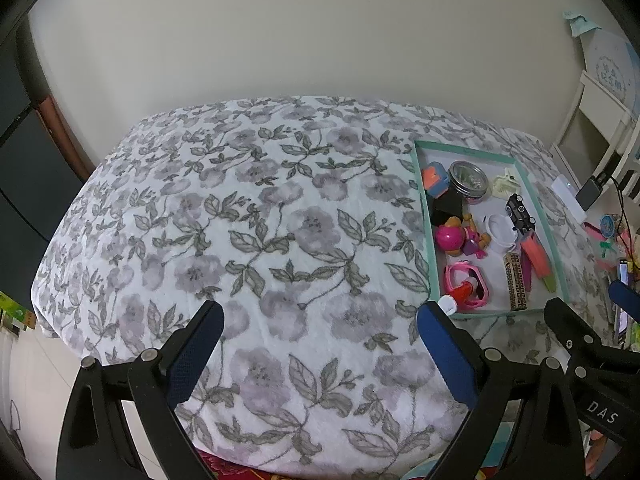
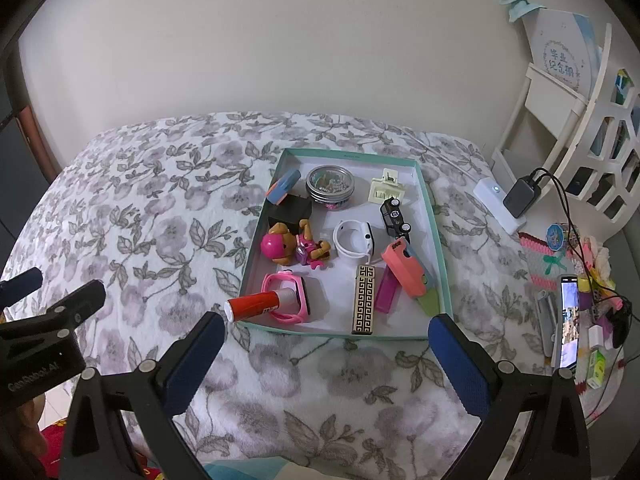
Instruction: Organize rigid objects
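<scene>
A teal-rimmed box tray [image 2: 438, 256] lies on the floral cloth and also shows at the right of the left wrist view [image 1: 424, 216]. In it lie a metal tin [image 2: 330, 186], a pink-helmeted toy dog [image 2: 289, 245], a white band [image 2: 354, 240], a black toy car [image 2: 395, 217], a patterned bar [image 2: 364, 300], a pink watch [image 2: 291, 296] and a red glue stick [image 2: 253, 304] leaning over the near rim. My right gripper [image 2: 326, 336] is open and empty just in front of the tray. My left gripper [image 1: 320, 324] is open and empty over bare cloth left of the tray.
A white shelf rack [image 2: 568, 120] stands at the right against the wall. A white power strip with a charger [image 2: 504, 204], a phone [image 2: 568, 320] and small clutter lie right of the tray. The cloth [image 1: 240, 220] spreads to the left.
</scene>
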